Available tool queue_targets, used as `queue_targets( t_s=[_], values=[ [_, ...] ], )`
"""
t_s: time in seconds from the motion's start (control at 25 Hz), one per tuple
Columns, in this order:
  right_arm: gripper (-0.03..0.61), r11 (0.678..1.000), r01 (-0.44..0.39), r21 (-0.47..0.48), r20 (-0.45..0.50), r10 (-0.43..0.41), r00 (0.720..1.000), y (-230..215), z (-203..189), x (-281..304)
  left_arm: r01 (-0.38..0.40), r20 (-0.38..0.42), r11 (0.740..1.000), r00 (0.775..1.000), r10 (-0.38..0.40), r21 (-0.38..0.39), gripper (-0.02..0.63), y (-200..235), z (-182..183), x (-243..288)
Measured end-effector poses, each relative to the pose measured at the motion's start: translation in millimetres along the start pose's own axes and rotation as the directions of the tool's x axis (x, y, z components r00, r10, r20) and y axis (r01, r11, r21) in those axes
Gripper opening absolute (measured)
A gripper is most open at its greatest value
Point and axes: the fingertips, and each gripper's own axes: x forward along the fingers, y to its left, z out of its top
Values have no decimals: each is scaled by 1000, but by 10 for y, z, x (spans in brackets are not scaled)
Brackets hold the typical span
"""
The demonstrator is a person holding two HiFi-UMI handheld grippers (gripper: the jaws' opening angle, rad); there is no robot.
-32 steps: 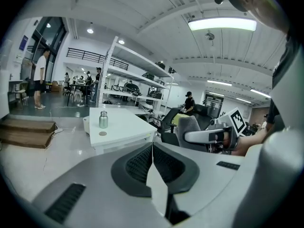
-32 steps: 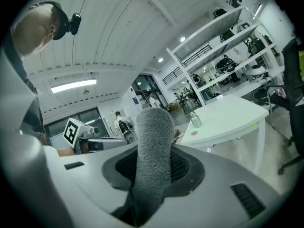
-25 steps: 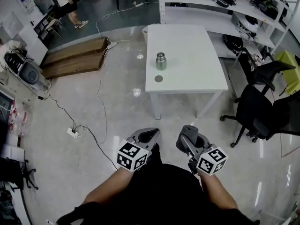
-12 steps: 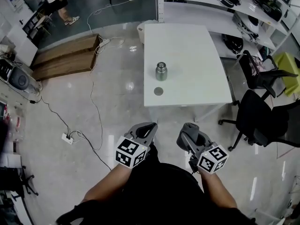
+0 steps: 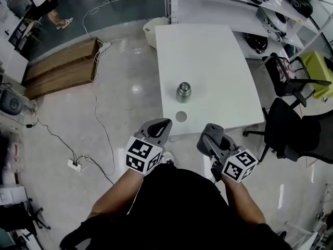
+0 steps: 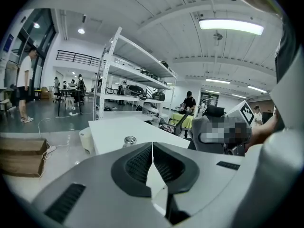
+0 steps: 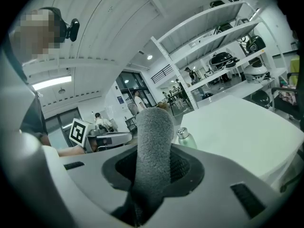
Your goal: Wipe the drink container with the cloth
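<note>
The drink container is a small steel bottle [image 5: 183, 91] standing upright on the white table [image 5: 218, 61], near its front left part. It also shows as the bottle [image 6: 129, 140] and the bottle [image 7: 186, 137] in the two gripper views. A round grey disc [image 5: 180, 116] lies on the table in front of it. My right gripper [image 5: 210, 132] is shut on a rolled grey cloth [image 7: 153, 148], short of the table's front edge. My left gripper [image 5: 162, 124] is shut and empty [image 6: 152, 147], also short of the table.
Black office chairs [image 5: 294, 134] stand right of the table. White shelves [image 5: 229, 4] with gear run behind it, with a white bin [image 5: 151, 30] at the table's far left corner. A wooden platform [image 5: 60, 69] and a cable with a power strip [image 5: 73, 164] lie on the floor at left.
The table and bottle have come nearer and lower in the head view, now just ahead of both grippers. Both grippers keep their pose and grip.
</note>
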Motion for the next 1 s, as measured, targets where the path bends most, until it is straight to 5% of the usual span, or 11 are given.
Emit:
queue_targets(
  t_s=[0.6, 1.0],
  values=[
    [107, 996, 86, 9, 17, -87, 996, -412, 417, 653, 69, -77, 995, 995, -63, 75, 18, 560, -72, 546],
    [107, 1000, -7, -10, -22, 7, 1000, -726, 661, 884, -12, -87, 994, 996, 21, 109, 20, 656, -15, 893]
  ],
)
